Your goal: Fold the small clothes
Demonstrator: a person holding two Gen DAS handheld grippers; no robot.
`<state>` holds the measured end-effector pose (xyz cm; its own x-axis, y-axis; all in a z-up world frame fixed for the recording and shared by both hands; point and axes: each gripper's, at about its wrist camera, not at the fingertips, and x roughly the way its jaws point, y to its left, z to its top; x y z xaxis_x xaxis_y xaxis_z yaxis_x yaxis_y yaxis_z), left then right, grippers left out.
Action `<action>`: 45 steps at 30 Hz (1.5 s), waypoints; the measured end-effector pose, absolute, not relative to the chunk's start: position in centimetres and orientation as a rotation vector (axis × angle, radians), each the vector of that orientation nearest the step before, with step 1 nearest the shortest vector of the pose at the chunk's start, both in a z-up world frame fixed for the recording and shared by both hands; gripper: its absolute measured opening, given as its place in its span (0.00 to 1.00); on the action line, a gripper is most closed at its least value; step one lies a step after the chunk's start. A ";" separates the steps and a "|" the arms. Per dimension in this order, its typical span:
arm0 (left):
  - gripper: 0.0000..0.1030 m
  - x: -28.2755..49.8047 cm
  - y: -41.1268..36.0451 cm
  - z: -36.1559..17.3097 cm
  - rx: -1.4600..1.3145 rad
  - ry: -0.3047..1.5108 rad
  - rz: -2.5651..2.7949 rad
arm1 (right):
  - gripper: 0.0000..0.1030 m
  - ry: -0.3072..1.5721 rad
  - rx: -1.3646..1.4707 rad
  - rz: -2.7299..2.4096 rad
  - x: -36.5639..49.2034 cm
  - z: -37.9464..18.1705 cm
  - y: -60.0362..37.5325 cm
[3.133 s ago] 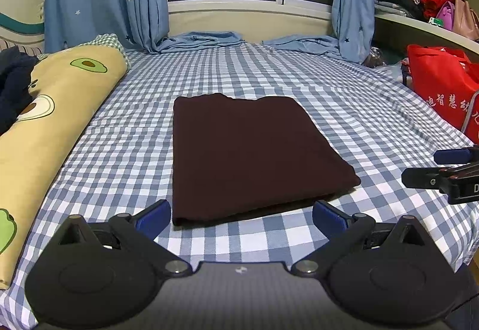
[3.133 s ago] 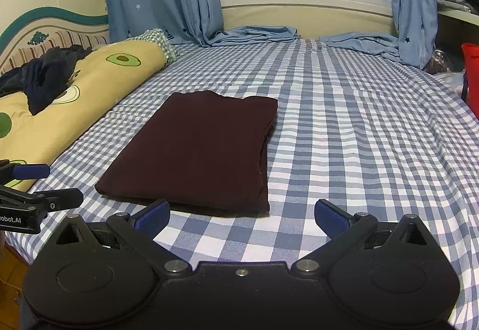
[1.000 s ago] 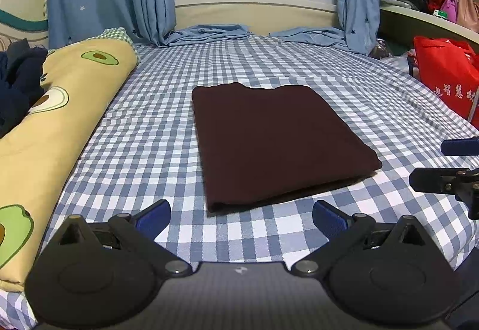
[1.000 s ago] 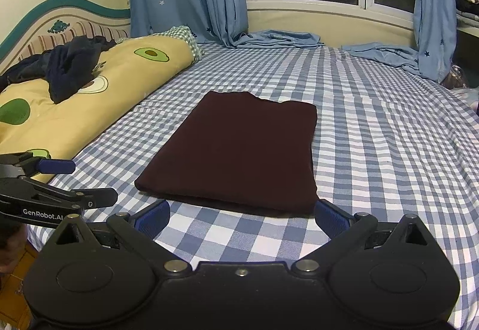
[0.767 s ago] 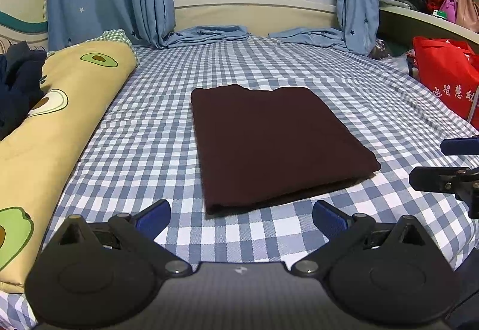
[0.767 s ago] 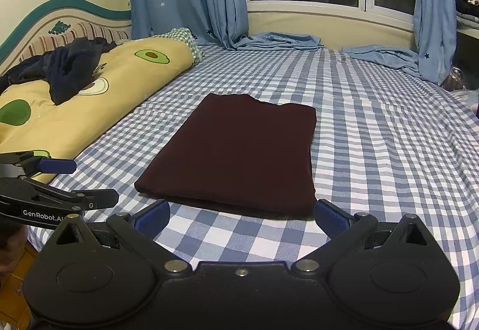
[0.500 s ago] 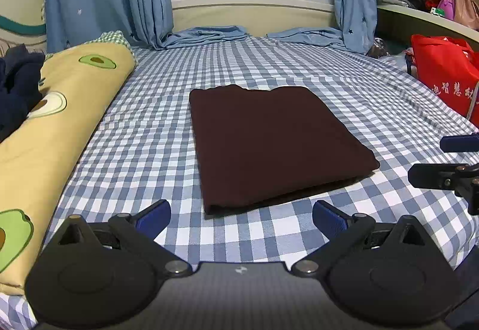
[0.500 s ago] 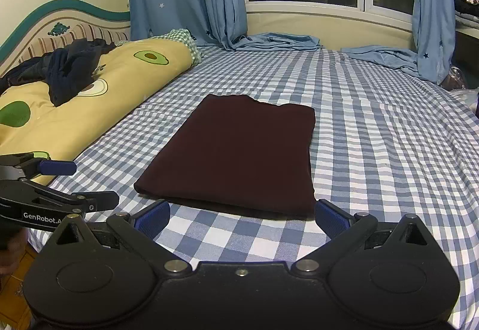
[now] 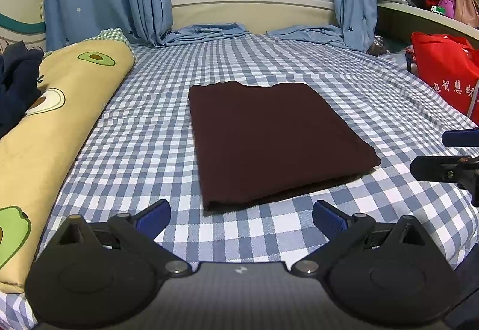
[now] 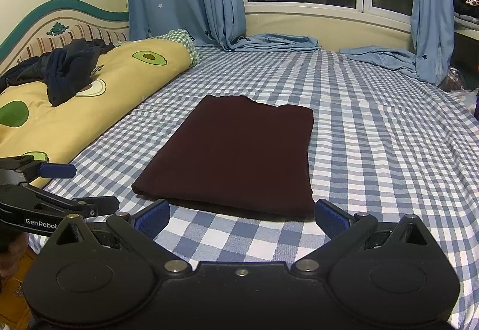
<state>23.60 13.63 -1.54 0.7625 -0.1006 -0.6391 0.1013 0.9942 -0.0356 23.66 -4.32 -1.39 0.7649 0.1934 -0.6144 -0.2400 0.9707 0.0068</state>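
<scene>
- Right now my left gripper hangs low over the near edge of the bed, its blue-padded fingers spread wide with nothing between them.
- My right gripper sits the same way, jaws wide apart and empty, just above the checked sheet at the near edge.
- Ahead of both lies the folded maroon garment, a flat rectangle in the middle of the bed, its near fold close in front of my fingertips but not touching them.
- From the left wrist view the garment's near edge sits in line with the gap between the fingers, shifted a little toward the right one.
- From the right wrist view the garment has its near edge spanning almost the whole gap between the pads, with its right near corner just beside my right pad.
- Each gripper shows in the other's view: the right one at the right rim, the left one at the left rim, both off the cloth.
- Along the bed's left side runs a yellow avocado-print bolster with dark clothes heaped on it, well apart from the garment.
- Off the bed's right side stands a red bag.
</scene>
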 end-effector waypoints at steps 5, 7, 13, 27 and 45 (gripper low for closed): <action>0.99 23.7 13.7 -1.7 -0.001 0.698 -0.108 | 0.99 0.660 -0.070 0.230 23.8 -1.5 -4.4; 0.99 23.7 13.7 -1.8 -0.002 0.699 -0.108 | 0.99 0.660 -0.068 0.230 23.8 -1.5 -4.4; 0.99 23.7 13.7 -1.9 -0.002 0.699 -0.109 | 0.99 0.660 -0.069 0.229 23.8 -1.5 -4.4; 0.99 23.9 13.7 -2.1 -0.021 0.702 -0.114 | 0.99 0.662 -0.071 0.227 24.1 -1.7 -4.3; 0.99 24.0 13.7 -2.1 -0.046 0.701 -0.126 | 0.99 0.661 -0.066 0.225 24.3 -2.0 -4.3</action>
<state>24.02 13.74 -2.14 0.7568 -0.1312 -0.6403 0.1006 0.9914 -0.0843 24.27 -4.33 -1.99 0.7662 0.1863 -0.6150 -0.2283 0.9735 0.0105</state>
